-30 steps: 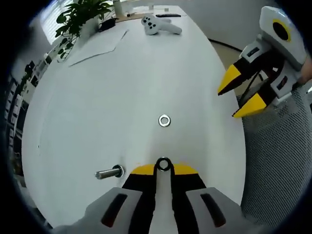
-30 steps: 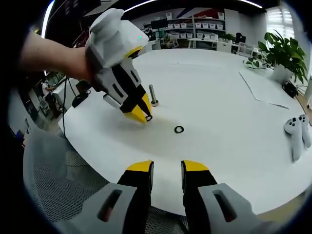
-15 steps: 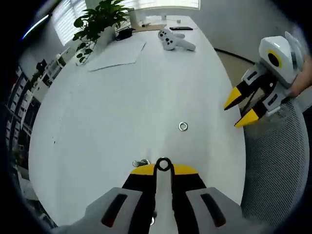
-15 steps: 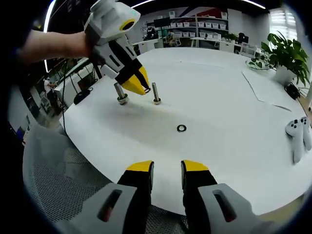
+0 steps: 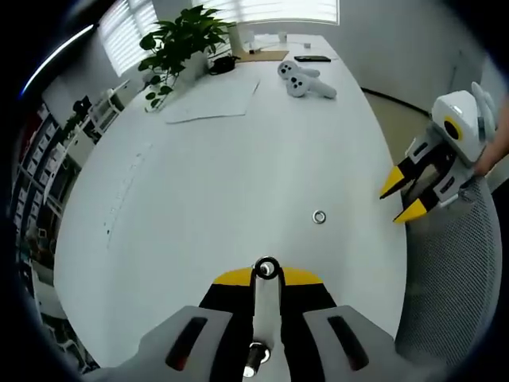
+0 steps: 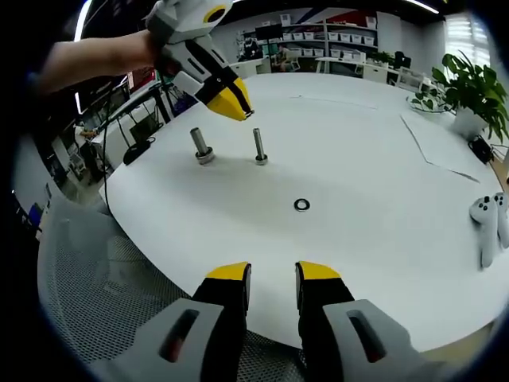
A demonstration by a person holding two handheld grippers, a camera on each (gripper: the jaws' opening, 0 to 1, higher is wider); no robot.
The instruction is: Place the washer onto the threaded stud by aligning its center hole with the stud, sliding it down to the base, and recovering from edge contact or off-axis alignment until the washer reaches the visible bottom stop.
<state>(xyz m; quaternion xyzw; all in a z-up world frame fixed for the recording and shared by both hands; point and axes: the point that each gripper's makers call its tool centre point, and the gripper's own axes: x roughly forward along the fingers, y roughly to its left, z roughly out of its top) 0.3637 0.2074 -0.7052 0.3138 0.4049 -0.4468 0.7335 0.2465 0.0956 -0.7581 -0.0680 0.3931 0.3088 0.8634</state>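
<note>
Left tool (image 6: 236, 107) risen above studs (image 6: 260, 147), clamping washer (image 5: 266, 269); right tool (image 6: 273, 284) parted, empty.

Both views are bright and evenly lit, daylight coming through the blinds (image 5: 135, 36) far beyond the left gripper (image 5: 266, 276) and from ceiling strips. The white table (image 6: 358, 159) shows soft glare and faint shadows under the studs (image 6: 259, 146). Focus is sharp centrally; fisheye bending and slight smear grow toward the edges.
</note>
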